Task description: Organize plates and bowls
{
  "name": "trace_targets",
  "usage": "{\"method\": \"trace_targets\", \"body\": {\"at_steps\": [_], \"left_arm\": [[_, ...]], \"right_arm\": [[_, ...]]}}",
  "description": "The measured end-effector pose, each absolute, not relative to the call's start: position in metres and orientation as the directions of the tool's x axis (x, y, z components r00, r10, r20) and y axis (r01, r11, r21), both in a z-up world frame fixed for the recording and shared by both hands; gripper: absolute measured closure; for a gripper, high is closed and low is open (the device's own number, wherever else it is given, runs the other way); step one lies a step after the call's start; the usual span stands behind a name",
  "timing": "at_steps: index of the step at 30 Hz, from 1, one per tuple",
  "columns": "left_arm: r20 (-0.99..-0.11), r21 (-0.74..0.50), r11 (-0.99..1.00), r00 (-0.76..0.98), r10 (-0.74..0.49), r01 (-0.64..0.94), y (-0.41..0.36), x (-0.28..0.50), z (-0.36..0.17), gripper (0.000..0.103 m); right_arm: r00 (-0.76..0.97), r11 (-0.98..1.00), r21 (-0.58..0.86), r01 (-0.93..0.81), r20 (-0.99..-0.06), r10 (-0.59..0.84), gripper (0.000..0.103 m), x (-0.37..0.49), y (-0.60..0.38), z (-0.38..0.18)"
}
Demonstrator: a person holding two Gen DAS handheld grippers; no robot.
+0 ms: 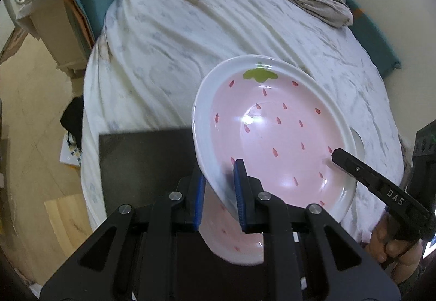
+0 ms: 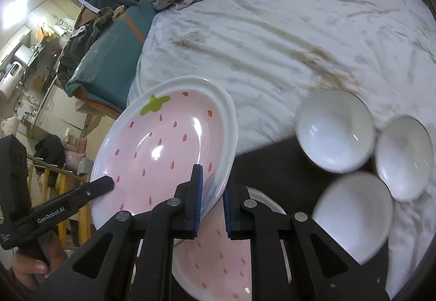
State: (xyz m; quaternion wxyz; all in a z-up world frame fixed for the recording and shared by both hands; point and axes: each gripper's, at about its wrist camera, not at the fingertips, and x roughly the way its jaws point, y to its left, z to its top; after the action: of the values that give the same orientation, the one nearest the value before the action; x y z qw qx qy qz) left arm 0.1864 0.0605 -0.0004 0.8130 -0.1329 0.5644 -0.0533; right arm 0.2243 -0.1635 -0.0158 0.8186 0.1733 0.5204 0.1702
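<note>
You hold the upper strawberry plate (image 1: 275,134) tilted above a second strawberry plate (image 2: 218,260) lying on the dark mat (image 1: 144,159) on the bed (image 1: 190,42). Your left gripper (image 1: 219,193) clamps the upper plate's near rim; your right gripper (image 2: 212,204) pinches its opposite rim. 3 white bowls (image 2: 335,129) sit clustered beside them, at the mat's edge.

Glazed ware over soft cloth

The strawberry plate (image 1: 275,134) is glossy glazed ceramic with bright glints; beside it, three white bowls (image 2: 335,130) share that smooth sheen. Behind the plate the sheet (image 1: 190,42) is matt, creased cloth. Under it, the board (image 1: 144,159) looks dark and matt. The gripper pads (image 1: 239,189) are ribbed blue, on matt black plastic.
</note>
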Motion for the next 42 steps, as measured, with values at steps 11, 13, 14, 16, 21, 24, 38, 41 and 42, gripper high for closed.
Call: {"method": "trace_targets", "body": {"at_steps": [11, 13, 14, 16, 21, 24, 38, 41, 42], "left_arm": [[-0.923, -0.273, 0.961, 0.298, -0.245, -0.055, 0.033, 0.129, -0.022, 0.086], [-0.931, -0.257, 0.965, 0.283, -0.231, -0.057, 0.030, 0.124, -0.029, 0.086], [-0.934, -0.251, 0.966, 0.275, -0.227, -0.058, 0.029, 0.121, -0.032, 0.086], [-0.939, -0.250, 0.966, 0.259, -0.225, -0.067, 0.029, 0.119, -0.039, 0.086], [-0.950, -0.228, 0.972, 0.235, -0.208, -0.063, 0.026, 0.118, -0.052, 0.086], [-0.953, -0.213, 0.975, 0.232, -0.194, -0.060, 0.025, 0.118, -0.057, 0.086], [-0.967, -0.177, 0.982, 0.199, -0.161, -0.066, 0.025, 0.121, -0.078, 0.084], [-0.969, -0.173, 0.983, 0.192, -0.157, -0.066, 0.025, 0.122, -0.080, 0.084], [-0.971, -0.173, 0.983, 0.181, -0.159, -0.064, 0.024, 0.122, -0.082, 0.084]], "right_arm": [[0.351, 0.879, 0.466, -0.098, -0.811, 0.469, 0.088, 0.157, -0.200, -0.027], [0.342, 0.876, 0.473, -0.095, -0.811, 0.475, 0.088, 0.150, -0.204, -0.036], [0.334, 0.873, 0.479, -0.091, -0.811, 0.480, 0.088, 0.146, -0.205, -0.042], [0.319, 0.869, 0.488, -0.085, -0.813, 0.487, 0.088, 0.143, -0.206, -0.052], [0.293, 0.872, 0.477, -0.109, -0.823, 0.487, 0.087, 0.137, -0.205, -0.070], [0.277, 0.872, 0.478, -0.108, -0.828, 0.488, 0.087, 0.137, -0.206, -0.079], [0.216, 0.887, 0.454, -0.086, -0.861, 0.461, 0.087, 0.149, -0.200, -0.106], [0.208, 0.893, 0.440, -0.092, -0.869, 0.449, 0.087, 0.149, -0.196, -0.107], [0.207, 0.895, 0.437, -0.093, -0.870, 0.447, 0.087, 0.149, -0.196, -0.108]]}}
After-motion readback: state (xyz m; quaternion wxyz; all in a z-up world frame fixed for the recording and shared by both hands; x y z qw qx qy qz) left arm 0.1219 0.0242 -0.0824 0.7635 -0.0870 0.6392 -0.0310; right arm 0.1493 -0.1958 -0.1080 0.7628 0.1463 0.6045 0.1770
